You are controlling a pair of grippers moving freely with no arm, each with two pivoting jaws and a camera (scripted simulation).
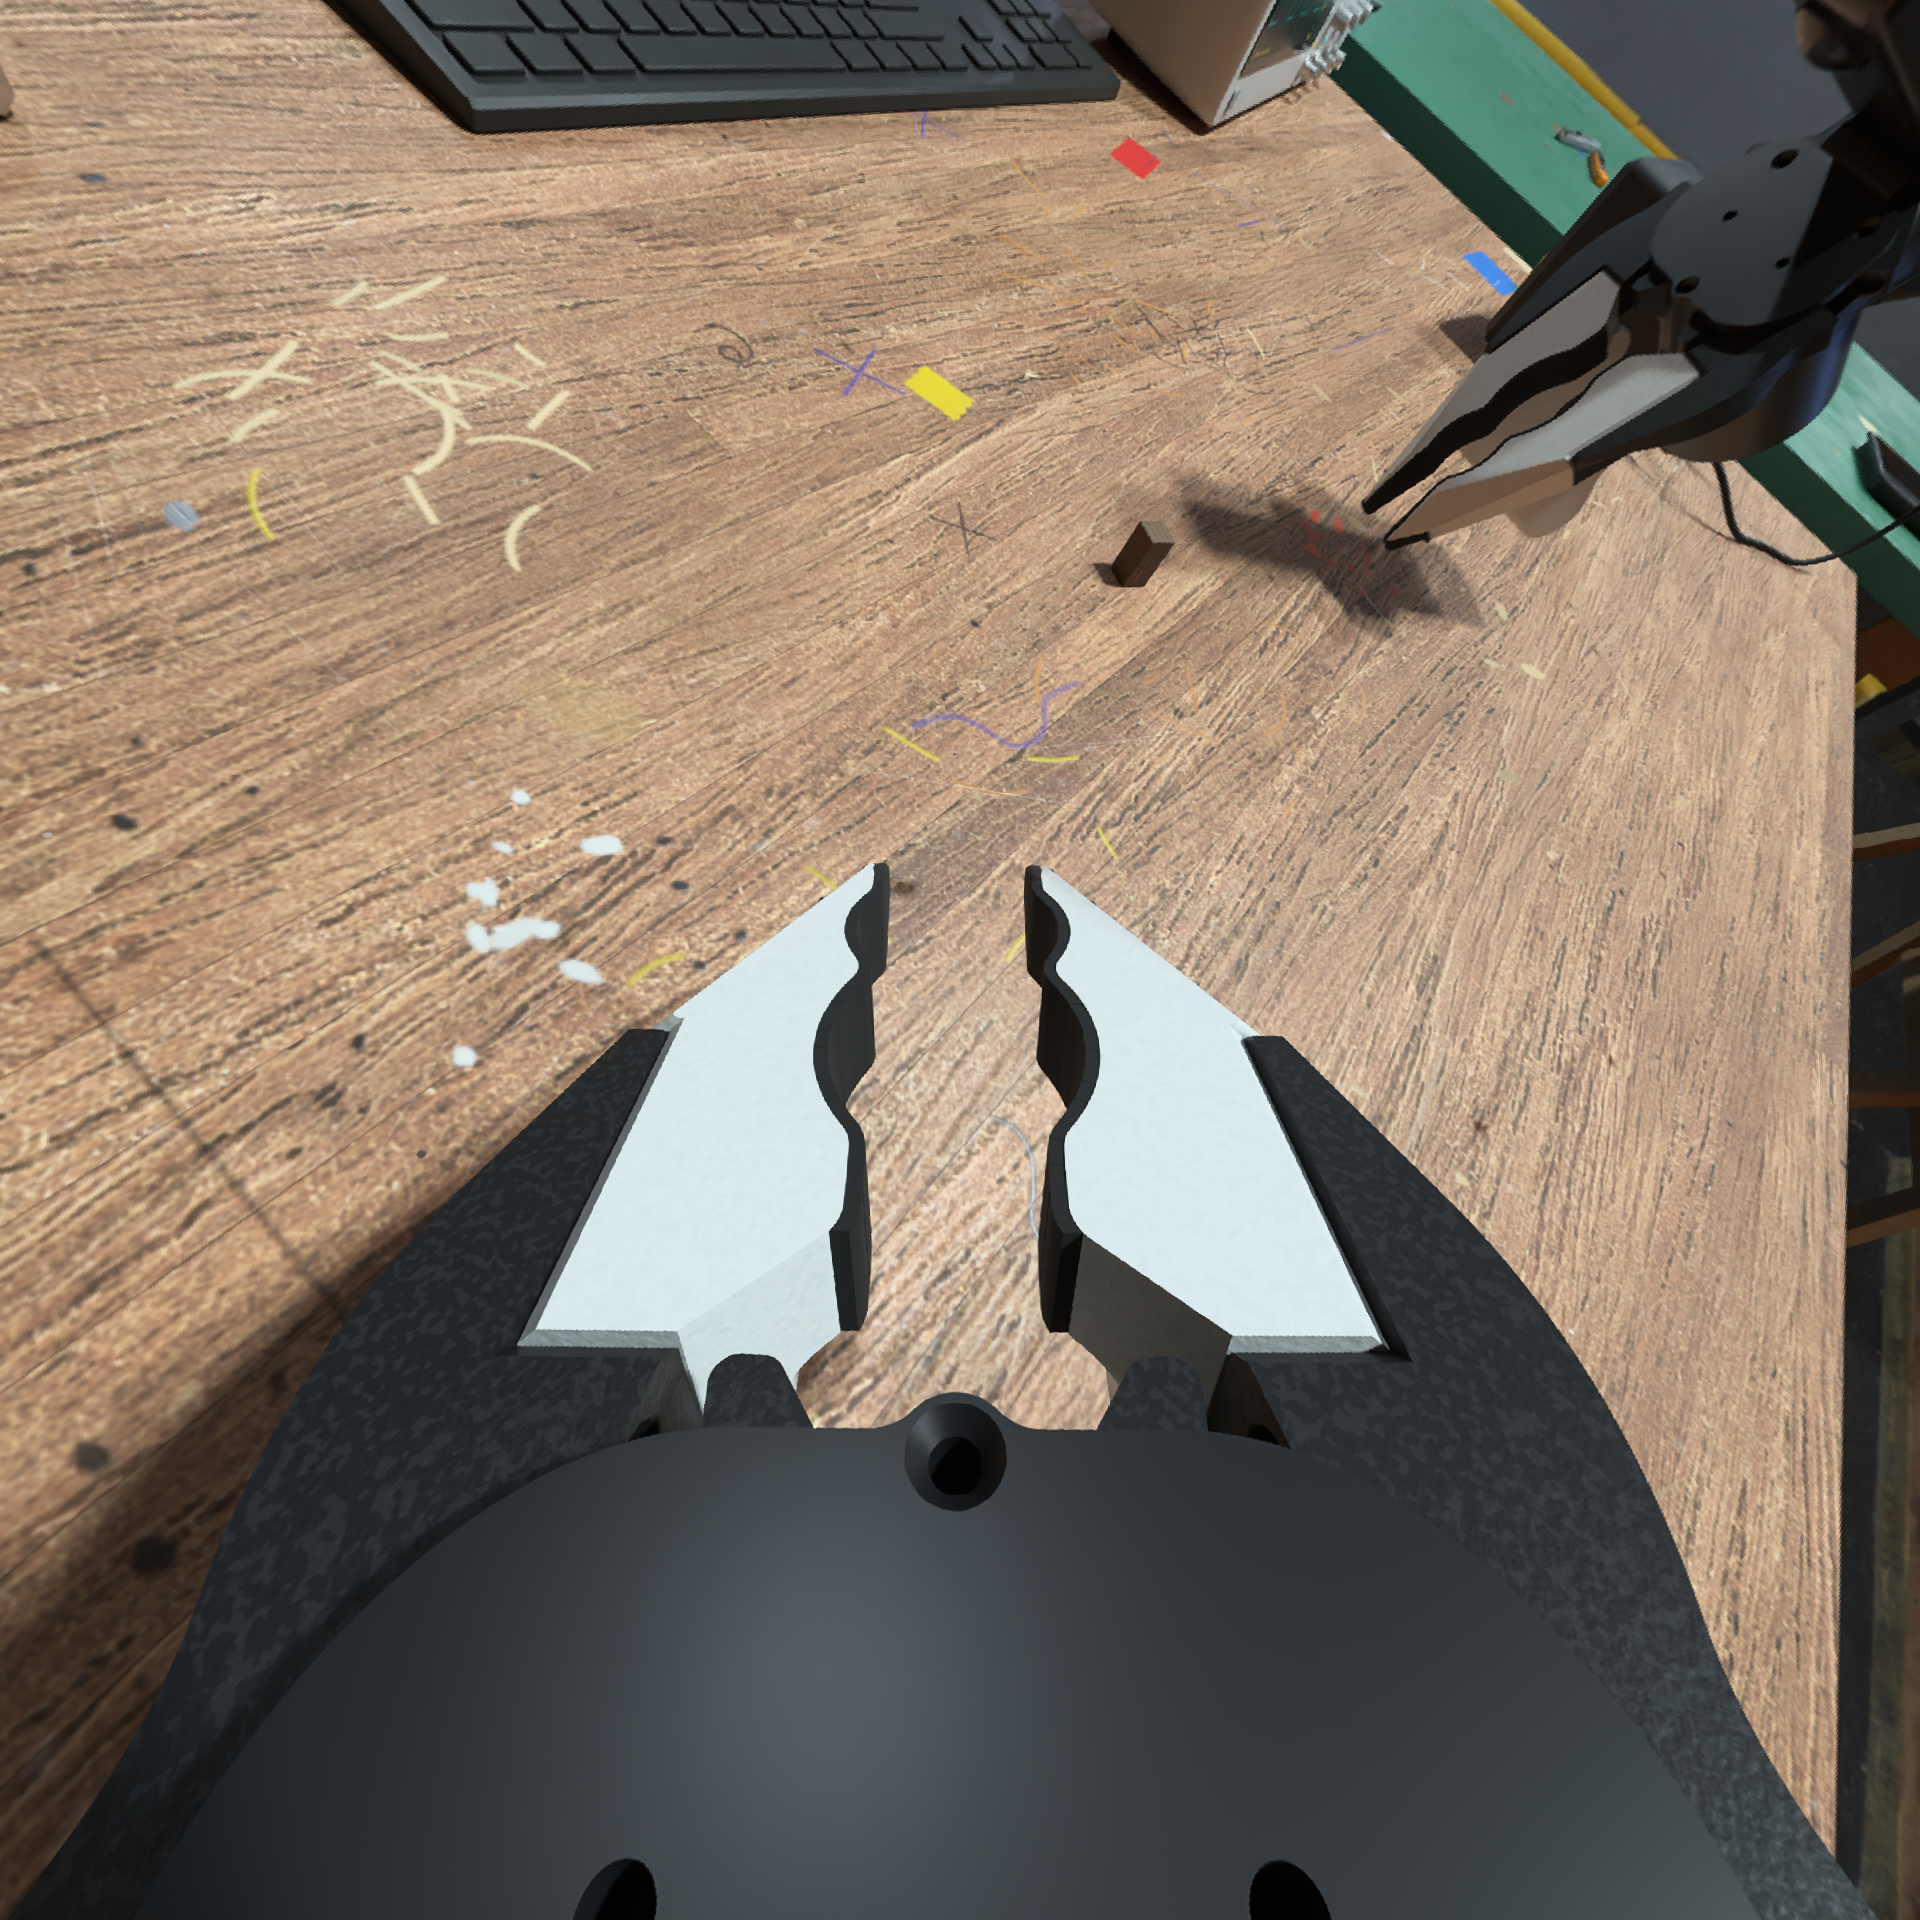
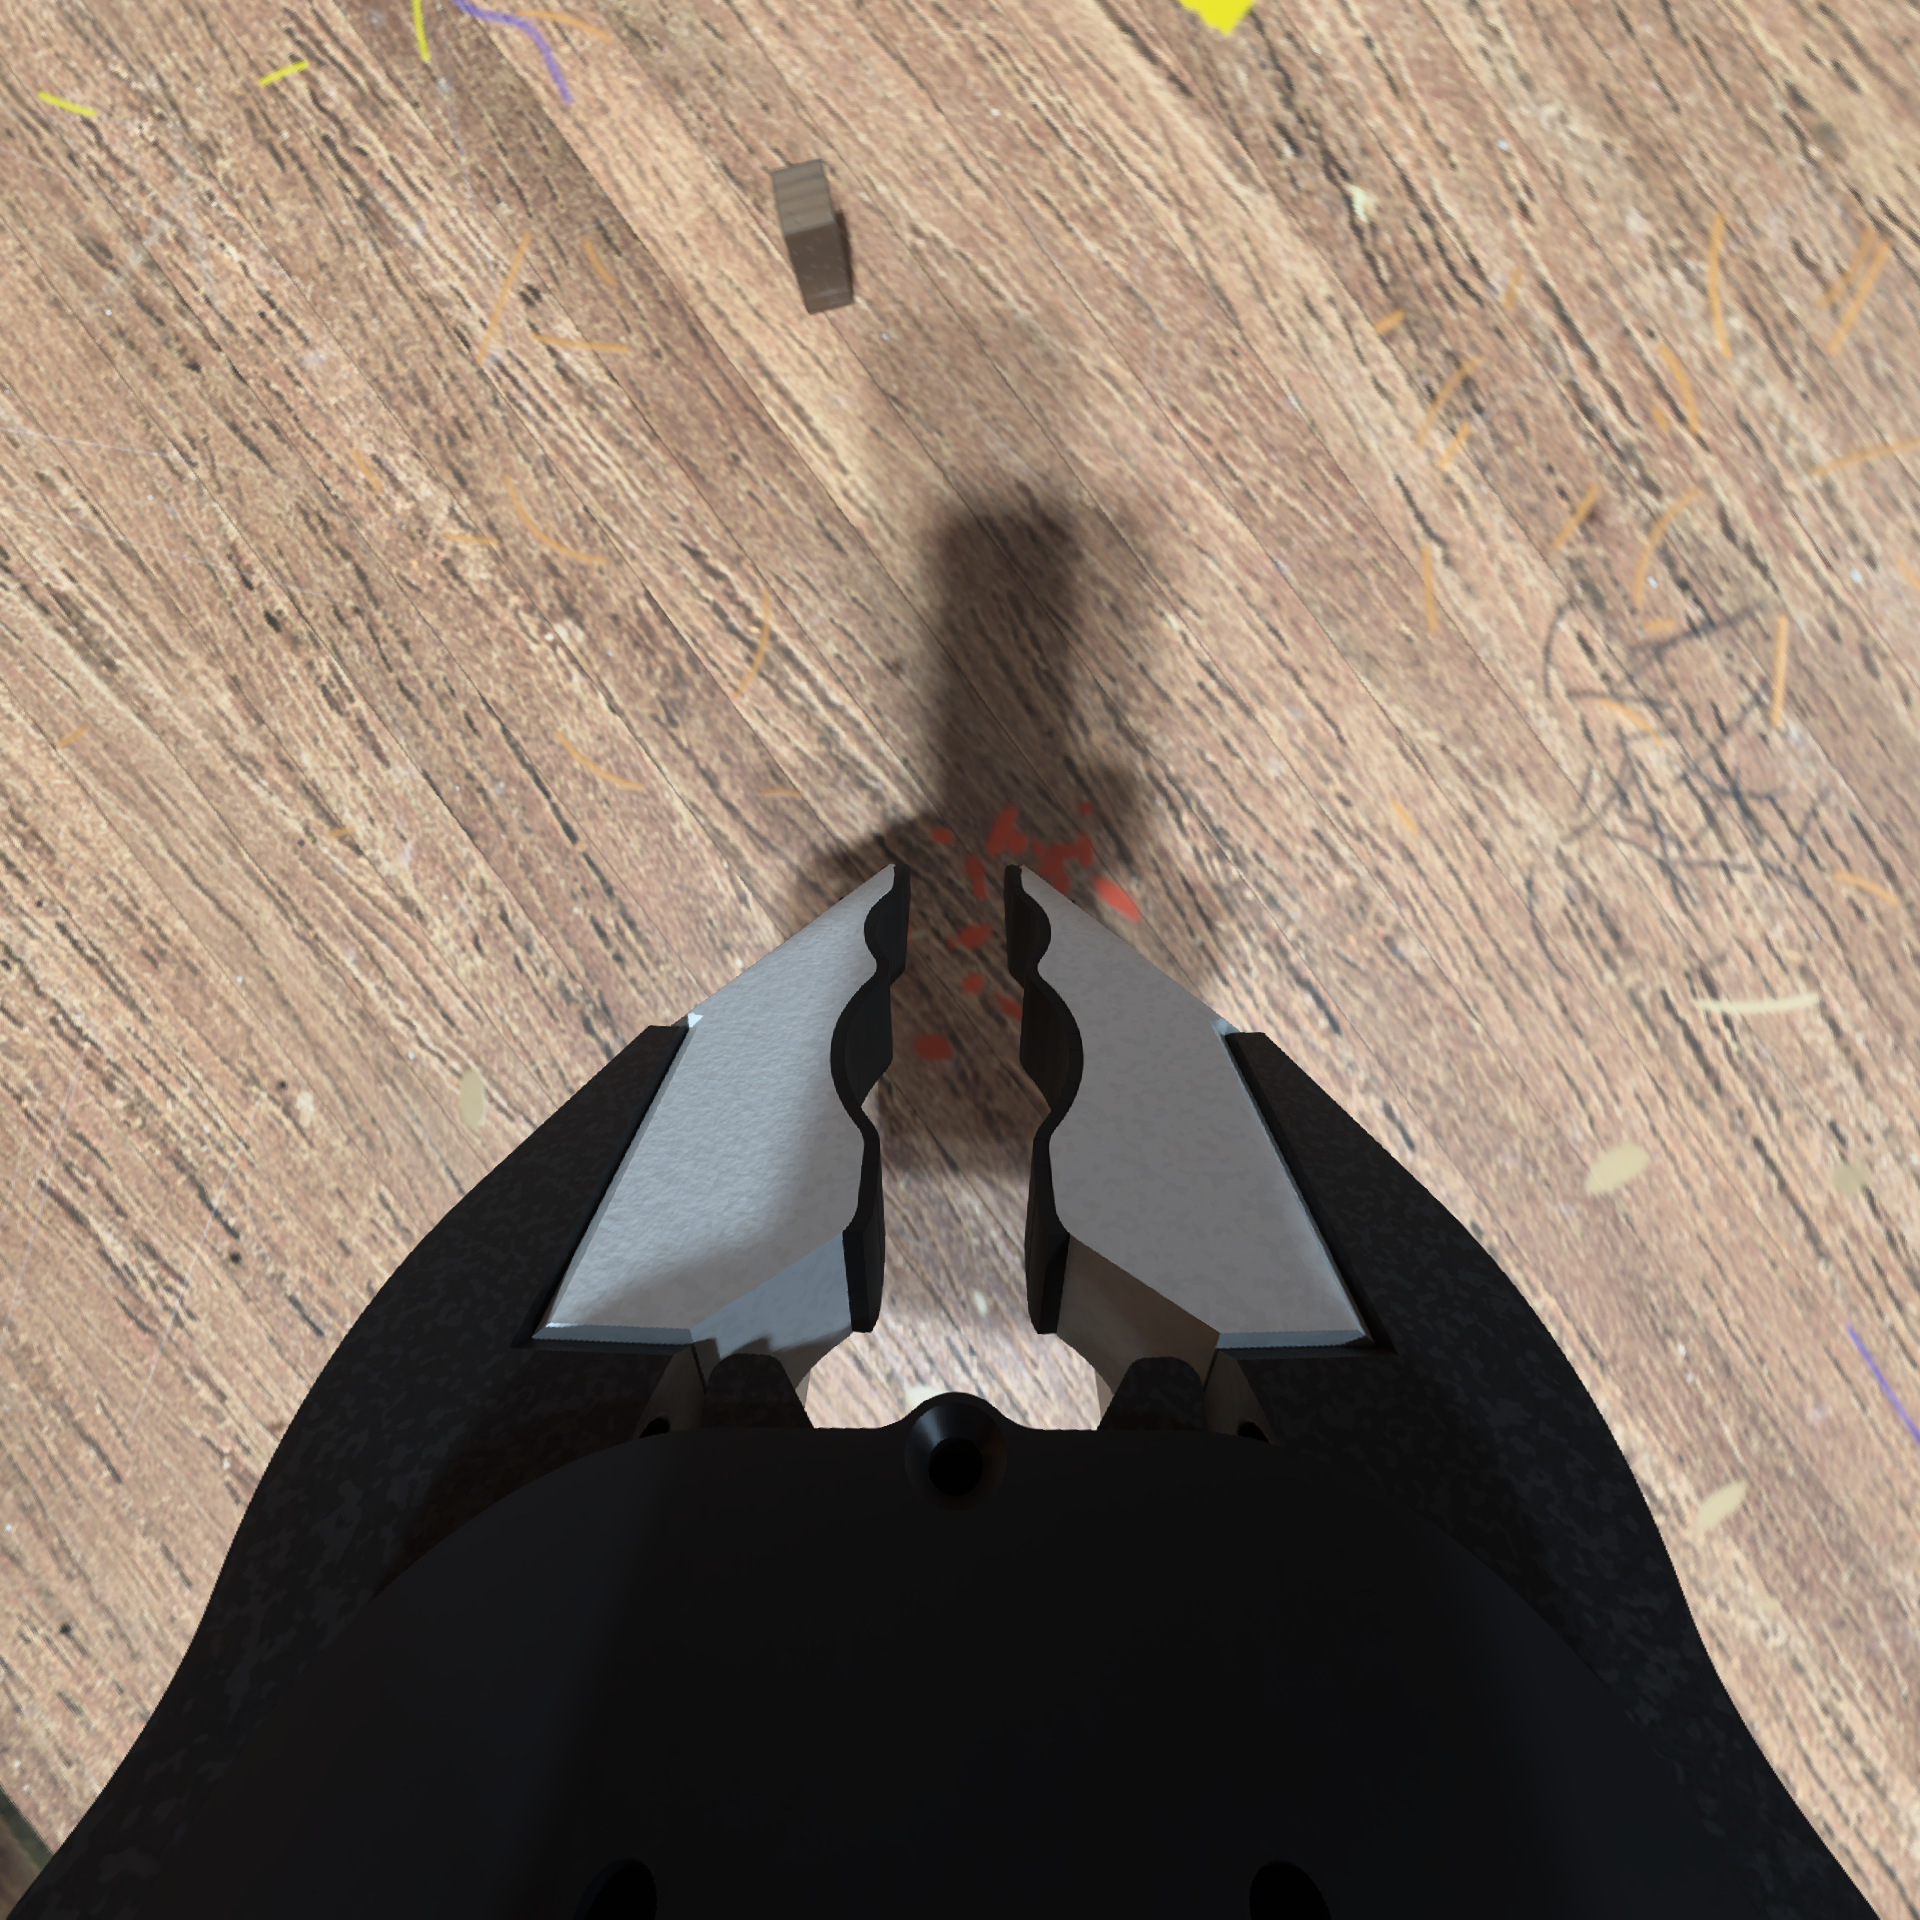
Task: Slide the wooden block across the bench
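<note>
A small dark wooden block [image 1: 1141, 551] stands on the wooden bench [image 1: 520, 675], and it also shows in the right wrist view [image 2: 816, 234]. My left gripper [image 1: 956, 878] is open and empty, well short of the block. My right gripper [image 2: 956, 878] is open a little and empty, above red specks on the bench, with the block ahead of it and slightly left. The right gripper also shows in the left wrist view [image 1: 1387, 520], to the right of the block, tips low over the bench and apart from it.
A black keyboard [image 1: 727, 52] lies at the far edge. A beige box [image 1: 1216, 62] and a green surface [image 1: 1475, 135] stand at the back right. Yellow [image 1: 938, 393], red [image 1: 1135, 158] and blue [image 1: 1488, 272] tape marks lie on the bench. The bench edge [image 1: 1849, 935] runs down the right.
</note>
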